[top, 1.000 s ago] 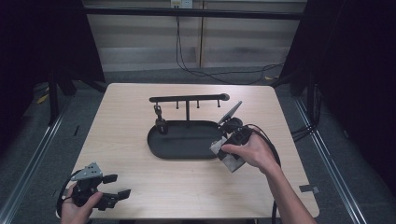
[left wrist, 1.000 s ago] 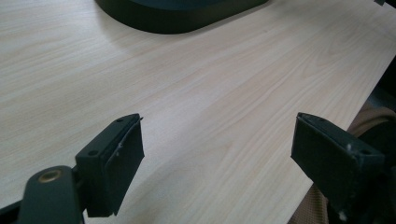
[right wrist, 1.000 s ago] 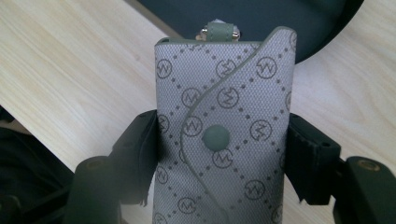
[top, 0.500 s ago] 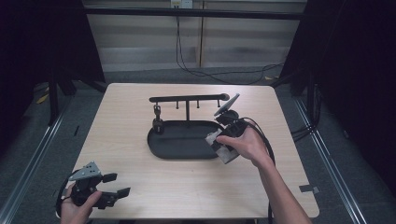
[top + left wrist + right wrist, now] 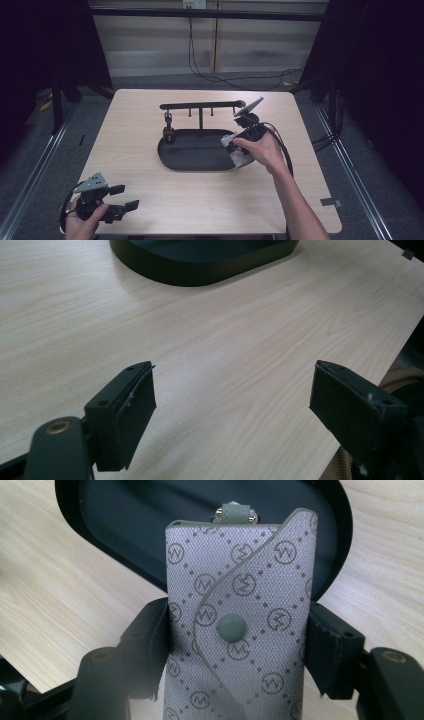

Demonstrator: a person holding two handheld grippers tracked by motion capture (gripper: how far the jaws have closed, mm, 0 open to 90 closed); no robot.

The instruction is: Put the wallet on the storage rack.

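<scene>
Left gripper [image 5: 112,202]: jaws wide apart, empty, over bare pale wooden table [image 5: 150,200], well apart from black oval tray [image 5: 190,160], toward its near-left.
Stand: black T-bar rack [image 5: 200,106] rising from tray's far side.
Right gripper [image 5: 235,645]: clamped across grey monogrammed fabric key pouch [image 5: 240,630], over tray's right end.
Handling: pouch probably light, soft; hold the flat sides near the snap button [image 5: 231,628].

Light wood table [image 5: 150,200]; grey carpeted floor [image 5: 30,165]; pale panelled wall [image 5: 150,45] with trailing black cables [image 5: 225,77]; dark curtains [image 5: 45,45] either side.
</scene>
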